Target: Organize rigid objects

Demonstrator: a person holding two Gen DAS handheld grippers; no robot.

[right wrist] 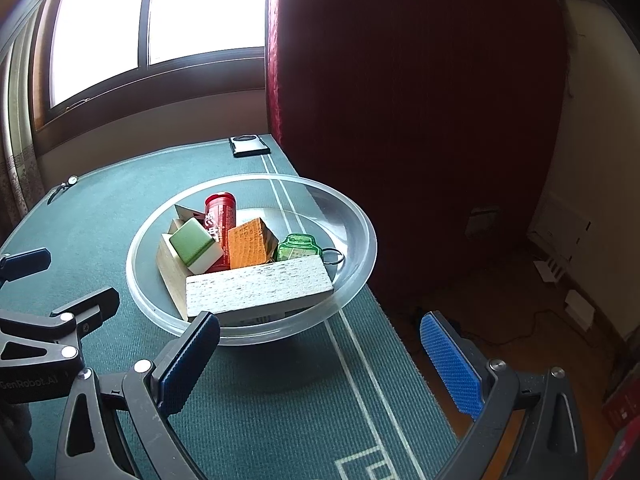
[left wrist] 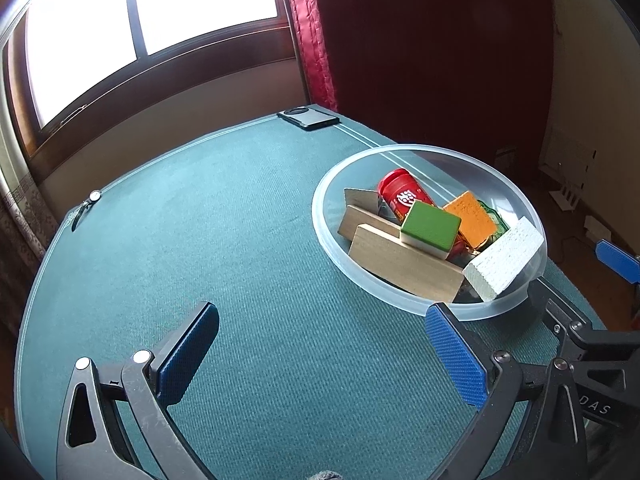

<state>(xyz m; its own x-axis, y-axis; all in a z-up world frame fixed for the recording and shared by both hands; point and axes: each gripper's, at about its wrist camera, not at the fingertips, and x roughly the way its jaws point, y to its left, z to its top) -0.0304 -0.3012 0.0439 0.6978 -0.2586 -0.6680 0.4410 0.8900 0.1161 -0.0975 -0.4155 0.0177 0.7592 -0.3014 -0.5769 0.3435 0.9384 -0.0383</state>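
**Bowl loaded, both grippers empty and wide open**

All the task pieces sit piled in the clear bowl at the mat's right edge. Left gripper: jaws spread wide, nothing between them, bowl at its 2 o'clock. Right gripper: jaws also spread wide, holding nothing, bowl rim just past its left pad at 11 o'clock.

Handling, my read:
- white block: rough speckled face, probably light and foam-like, rests on top at the near side, so easiest first pick; pinch across the long flat faces
- wooden plank: stiff, flat sides, grips well, but partly pinned under the green-topped block and butting the white block
- green-topped block: glossy paint, may slip; take it across the side faces
- red can: smooth, round, lies tilted against the others, likely to roll once neighbours move; grip across the body
- orange block: textured, rigid, leaning, fair grip
- green tag: small, thin, has a metal ring; fiddly, low in the bowl
- bowl itself: thin clear plastic, looks light, may skid or tip if pushed at the rim

View differences:
- right wrist view shows the metal ring, the mat's white border lines and the floor beyond the table edge; the left wrist view shows only a sliver of the tag
- left wrist view shows the open mat at the bowl's 9 o'clock, plus a second, smaller plank behind the first
- phone at the far edge and a small watch-like item appear in both
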